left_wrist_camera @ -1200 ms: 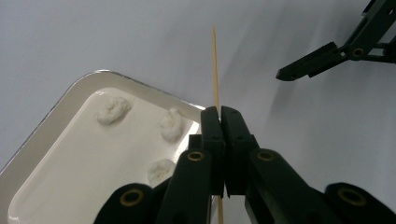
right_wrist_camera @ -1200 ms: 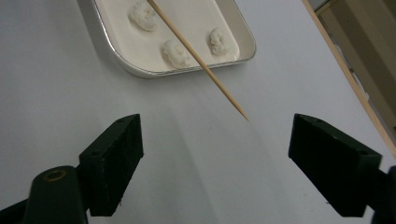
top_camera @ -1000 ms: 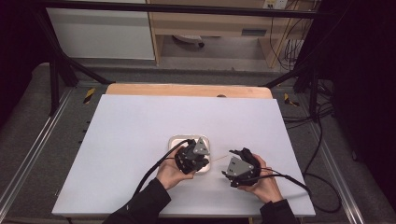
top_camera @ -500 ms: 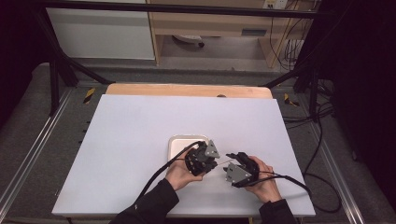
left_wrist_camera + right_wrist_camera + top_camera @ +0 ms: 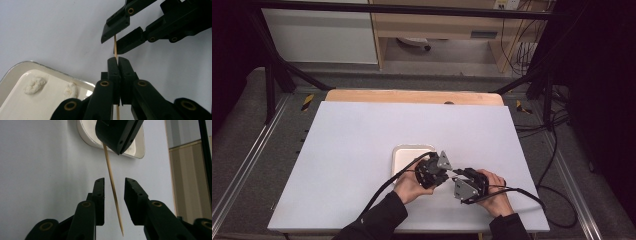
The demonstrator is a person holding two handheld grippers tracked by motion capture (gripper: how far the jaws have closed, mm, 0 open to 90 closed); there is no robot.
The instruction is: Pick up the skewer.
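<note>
— Wooden skewer point(image 5: 111, 182), thin and pale: where does it sit against the tray point(image 5: 404, 152)?

— Just off the tray's near right corner, above the white desk point(image 5: 362, 140). The left tongs point(image 5: 117, 60) are clamped tight on it; in the left gripper view the stick comes out from between the closed tips and runs on toward the right tongs point(image 5: 113, 186).

— And the right tongs, are they gripping it too?

— Not quite. Their jaws have just been closing, with the skewer between them, but in the right gripper view a gap shows on each side of the stick, so the pads do not press on it. Its pointed end hangs down past them.

— What lies in the tray?

— Two small white lumps point(image 5: 34, 84) on its cream floor, side by side, well apart from the skewer.

— And the hands?

— Seen from above, both are close together beside the tray's near right corner, the left hand point(image 5: 409, 185) nearer the tray.
</note>
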